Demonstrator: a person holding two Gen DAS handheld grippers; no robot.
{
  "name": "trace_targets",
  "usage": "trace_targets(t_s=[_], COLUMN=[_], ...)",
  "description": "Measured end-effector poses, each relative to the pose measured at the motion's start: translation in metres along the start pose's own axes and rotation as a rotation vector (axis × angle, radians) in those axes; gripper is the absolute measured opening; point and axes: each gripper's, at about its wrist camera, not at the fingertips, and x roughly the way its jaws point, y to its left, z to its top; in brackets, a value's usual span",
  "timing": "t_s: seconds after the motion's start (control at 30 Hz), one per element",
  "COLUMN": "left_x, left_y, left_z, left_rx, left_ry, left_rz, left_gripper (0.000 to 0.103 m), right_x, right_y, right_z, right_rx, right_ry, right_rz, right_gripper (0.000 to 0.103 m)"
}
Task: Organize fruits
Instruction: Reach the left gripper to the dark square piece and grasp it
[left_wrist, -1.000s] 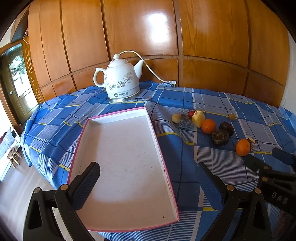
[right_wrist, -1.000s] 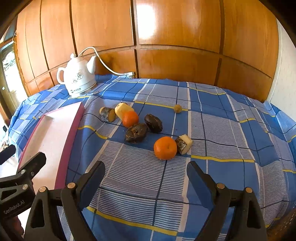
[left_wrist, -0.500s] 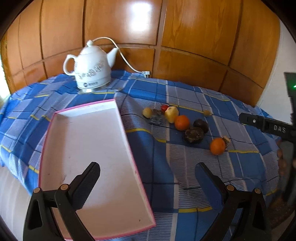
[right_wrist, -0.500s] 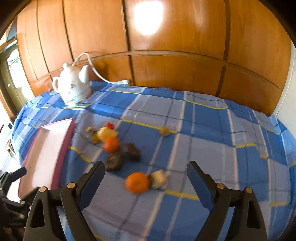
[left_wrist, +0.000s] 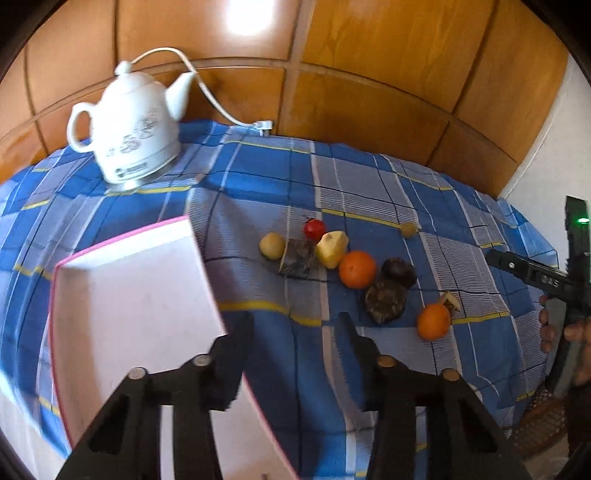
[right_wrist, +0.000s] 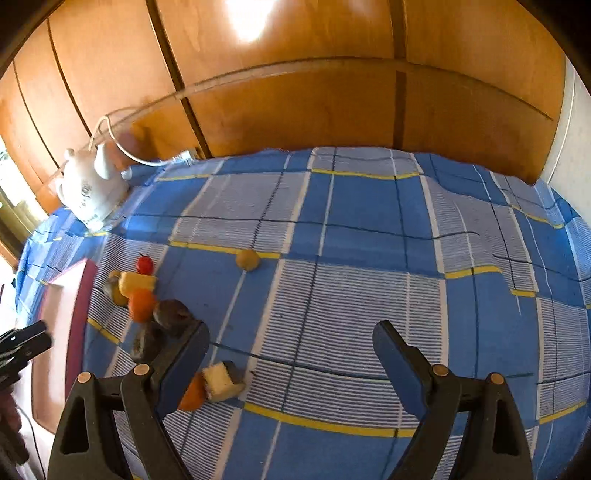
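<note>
**Fruits lie loose on the cloth ahead of both tongs**

The fruits sit in a loose cluster on the blue plaid tablecloth (left_wrist: 280, 177), ahead and to the right of the left gripper (left_wrist: 293, 328). Its jaws stand apart with nothing between them. A cherry tomato (left_wrist: 314, 229), a pale cut piece (left_wrist: 333, 248) and an orange (left_wrist: 357, 269) lie farthest ahead; two dark fruits (left_wrist: 386, 304) sit nearer, and a second orange (left_wrist: 433, 322) lies nearest on the right. The pink-edged tray (left_wrist: 122, 295) lies to the left, its right rim under the left finger. A white kettle (left_wrist: 131, 129) stands far ahead.

The right gripper (right_wrist: 291, 345) hovers with jaws wide apart, holding nothing. The cluster lies to its left; its left finger (right_wrist: 181, 365) partly hides the near orange (right_wrist: 192, 397).
</note>
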Motion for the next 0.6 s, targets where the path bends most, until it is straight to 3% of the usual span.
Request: trace_targets(t_s=[0.2, 0.53, 0.6], left_x=[0.034, 0.089, 0.094], left_y=[-0.014, -0.018, -0.018], left_z=[0.023, 0.042, 0.043], left_rx=[0.111, 0.139, 0.142], left_ry=[0.049, 0.098, 0.098], left_rz=[0.011, 0.076, 0.081], left_gripper=[0.044, 0.043, 0.029], right_x=[-0.002, 0.000, 0.001], right_y=[0.008, 0.006, 0.006], right_z=[-0.001, 0.001, 0.002], right_rx=[-0.004, 0.016, 0.019], right_ry=[-0.001, 0.008, 0.011], right_rz=[0.030, 0.039, 0.043], right_gripper=[0.091, 0.091, 0.091])
